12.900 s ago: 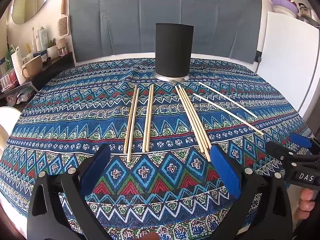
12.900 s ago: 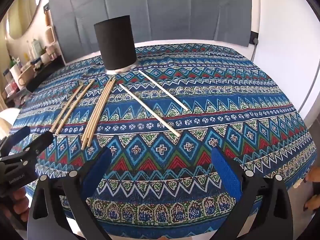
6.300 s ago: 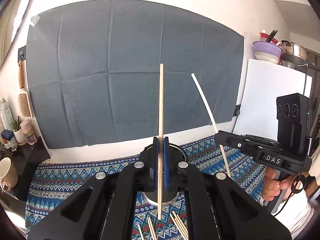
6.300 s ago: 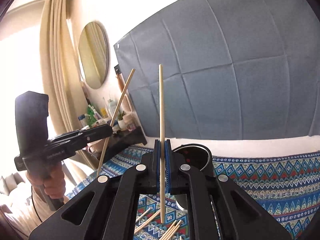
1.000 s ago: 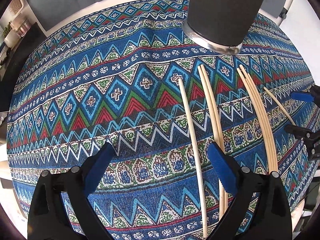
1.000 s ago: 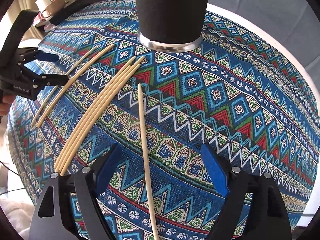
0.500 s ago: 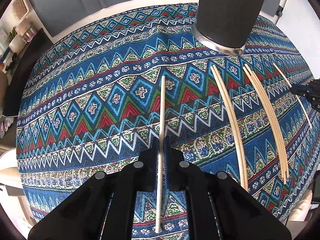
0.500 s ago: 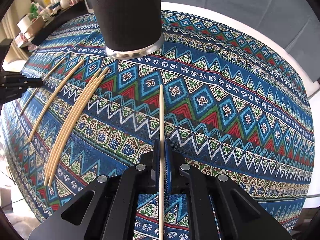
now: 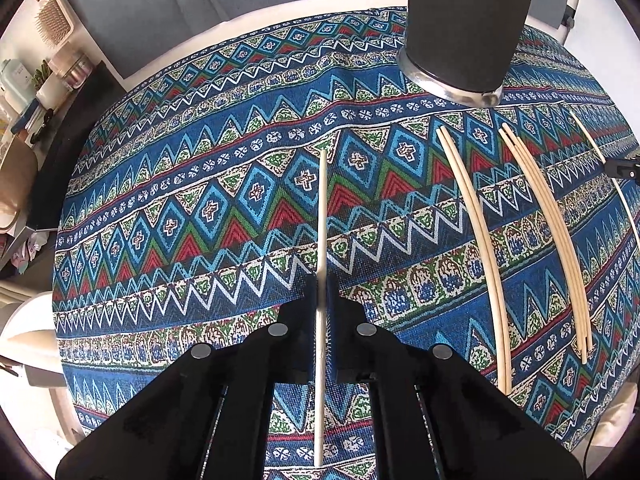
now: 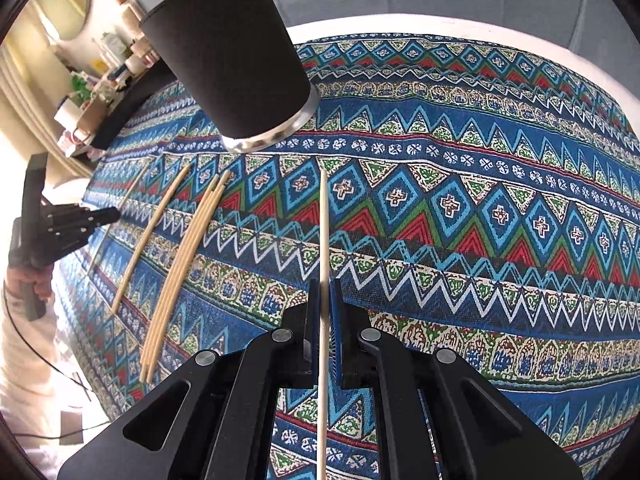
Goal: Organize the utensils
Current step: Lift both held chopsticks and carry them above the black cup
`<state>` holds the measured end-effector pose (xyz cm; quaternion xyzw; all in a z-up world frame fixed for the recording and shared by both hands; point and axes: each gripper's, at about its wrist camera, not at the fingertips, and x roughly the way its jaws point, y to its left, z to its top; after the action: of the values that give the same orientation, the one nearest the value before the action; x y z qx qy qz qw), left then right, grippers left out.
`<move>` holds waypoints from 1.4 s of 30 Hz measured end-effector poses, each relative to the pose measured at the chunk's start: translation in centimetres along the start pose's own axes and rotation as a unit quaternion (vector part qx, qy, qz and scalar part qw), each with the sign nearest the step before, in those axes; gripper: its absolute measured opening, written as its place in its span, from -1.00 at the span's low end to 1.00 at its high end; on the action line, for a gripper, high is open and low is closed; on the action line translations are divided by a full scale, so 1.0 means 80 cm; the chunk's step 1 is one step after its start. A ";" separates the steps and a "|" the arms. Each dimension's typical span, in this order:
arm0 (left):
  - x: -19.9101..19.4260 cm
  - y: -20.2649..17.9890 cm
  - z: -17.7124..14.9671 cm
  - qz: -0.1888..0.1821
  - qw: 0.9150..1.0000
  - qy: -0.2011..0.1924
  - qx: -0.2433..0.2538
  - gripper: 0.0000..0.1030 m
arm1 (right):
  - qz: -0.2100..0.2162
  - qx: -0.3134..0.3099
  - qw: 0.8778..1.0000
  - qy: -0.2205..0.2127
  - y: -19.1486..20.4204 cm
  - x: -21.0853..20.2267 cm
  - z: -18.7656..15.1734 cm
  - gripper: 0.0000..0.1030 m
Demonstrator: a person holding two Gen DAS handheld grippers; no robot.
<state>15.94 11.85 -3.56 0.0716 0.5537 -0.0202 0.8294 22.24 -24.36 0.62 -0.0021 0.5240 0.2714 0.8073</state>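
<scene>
My left gripper (image 9: pixel 321 280) is shut on a pale chopstick (image 9: pixel 322 216) that runs straight ahead over the patterned cloth. My right gripper (image 10: pixel 325 286) is shut on another wooden chopstick (image 10: pixel 324 224), also pointing forward. The black cylindrical holder (image 9: pixel 464 20) stands at the back right in the left wrist view and at the upper left in the right wrist view (image 10: pixel 228 48), with two stick tips showing above its rim. Loose chopsticks (image 9: pixel 476 224) lie on the cloth between the two grippers, and several more (image 10: pixel 184 256) show in the right wrist view.
The round table carries a blue patterned cloth (image 9: pixel 200 200). The other hand-held gripper (image 10: pixel 60 228) shows at the left of the right wrist view. A shelf with bottles and cups (image 10: pixel 92 96) stands beyond the table's far left edge. A grey backdrop hangs behind.
Both grippers closed on a chopstick each about half a second ago and have since risen slightly with them; the right wrist view has swung so the holder sits further left.
</scene>
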 end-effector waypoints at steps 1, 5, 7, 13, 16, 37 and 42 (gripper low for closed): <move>-0.005 -0.002 0.000 0.001 1.000 -0.006 0.000 -0.90 | 0.008 0.005 1.000 -0.004 -0.001 -0.003 0.000 -0.91; -0.029 -0.009 0.005 0.002 1.000 -0.026 0.003 -0.90 | 0.027 0.019 0.999 -0.024 -0.011 -0.023 0.005 -0.91; -0.041 -0.011 0.010 0.004 0.999 -0.035 0.003 -0.90 | 0.034 0.020 0.998 -0.040 -0.004 -0.031 0.008 -0.91; -0.075 -0.014 0.032 -0.013 0.998 -0.063 -0.001 -0.90 | 0.054 0.014 0.995 -0.077 0.015 -0.054 0.027 -0.91; -0.089 -0.016 0.044 -0.013 0.997 -0.075 0.004 -0.90 | 0.062 0.009 0.994 -0.093 0.022 -0.071 0.037 -0.91; -0.199 -0.045 0.139 -0.040 0.970 -0.239 0.017 -0.90 | 0.132 -0.031 0.972 -0.192 0.095 -0.126 0.132 -0.91; -0.221 -0.048 0.144 -0.049 0.946 -0.320 0.018 -0.90 | 0.156 -0.044 0.962 -0.219 0.105 -0.127 0.150 -0.91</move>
<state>19.19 5.59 16.71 0.0488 0.2616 -0.0924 0.9595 25.58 -18.22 16.99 0.1041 0.3158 0.4106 0.8490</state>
